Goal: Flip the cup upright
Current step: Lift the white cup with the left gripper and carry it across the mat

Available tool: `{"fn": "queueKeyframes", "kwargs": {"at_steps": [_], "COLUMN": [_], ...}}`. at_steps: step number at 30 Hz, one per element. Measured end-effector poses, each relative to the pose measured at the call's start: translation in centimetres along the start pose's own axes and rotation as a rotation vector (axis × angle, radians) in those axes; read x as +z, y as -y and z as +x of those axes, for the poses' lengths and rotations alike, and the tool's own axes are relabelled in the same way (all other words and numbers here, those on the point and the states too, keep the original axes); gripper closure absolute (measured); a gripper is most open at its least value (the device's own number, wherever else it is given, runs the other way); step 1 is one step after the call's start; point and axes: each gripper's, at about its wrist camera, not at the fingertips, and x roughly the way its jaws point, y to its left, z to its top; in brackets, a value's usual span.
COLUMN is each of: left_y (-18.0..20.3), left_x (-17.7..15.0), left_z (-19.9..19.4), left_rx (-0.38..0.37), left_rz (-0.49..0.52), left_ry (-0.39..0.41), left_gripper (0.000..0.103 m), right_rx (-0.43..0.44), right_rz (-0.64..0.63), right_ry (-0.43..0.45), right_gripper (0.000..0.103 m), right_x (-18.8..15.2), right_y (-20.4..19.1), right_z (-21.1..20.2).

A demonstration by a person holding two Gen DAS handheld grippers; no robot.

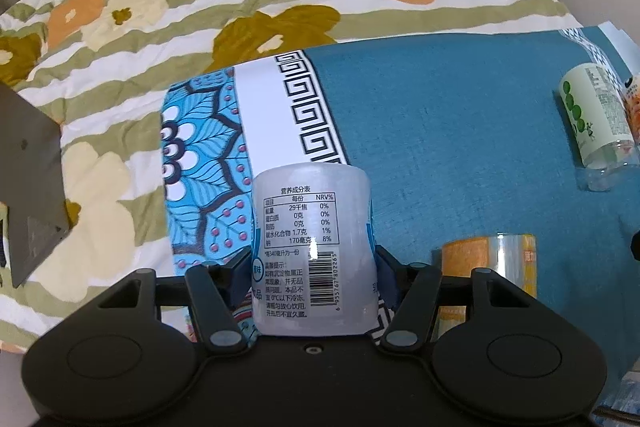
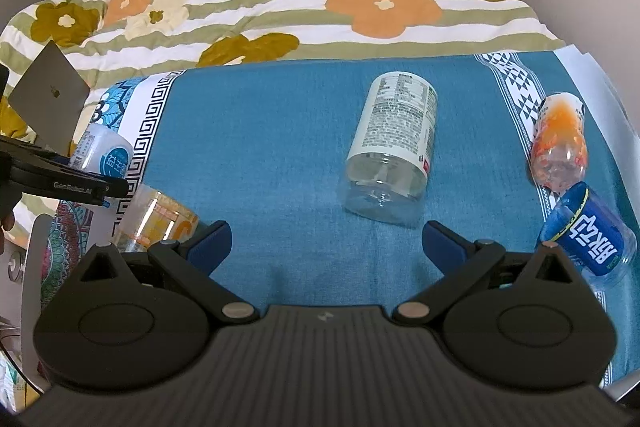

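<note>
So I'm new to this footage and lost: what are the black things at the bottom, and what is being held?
They are hand-held tongs, one per hand, each with a camera looking along its fingers. The left view shows the left tongs shut on a frosted white cup. The right view shows the right tongs open and empty above a blue cloth. On it lie a clear cup with a white label, an orange cup and a blue cup, all on their sides.

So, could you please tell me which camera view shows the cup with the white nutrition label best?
The left wrist view: the white-labelled cup fills the centre between the left tongs, label readable. The right wrist view shows it only small at the left edge, partly hidden by those tongs.
</note>
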Motion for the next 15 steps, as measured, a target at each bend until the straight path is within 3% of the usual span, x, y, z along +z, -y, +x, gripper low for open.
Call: {"fn": "queueKeyframes", "kwargs": {"at_steps": [7, 15], "left_y": [-0.1, 2.8], "left_x": [-0.8, -2.6], "left_z": [-3.4, -8.5], "left_rx": [0.01, 0.054], "left_rz": [-0.068, -0.143], "left_ry": [0.046, 0.127], "left_gripper": [0.038, 0.038], "right_rx": [0.012, 0.04], "right_rz": [-0.012, -0.036], "right_ry": [0.025, 0.086], "right_gripper": [0.0, 0.0], "right_x": [0.4, 0.6], "right_y": [0.1, 2.3], "right_z": [-1.5, -4.5]}}
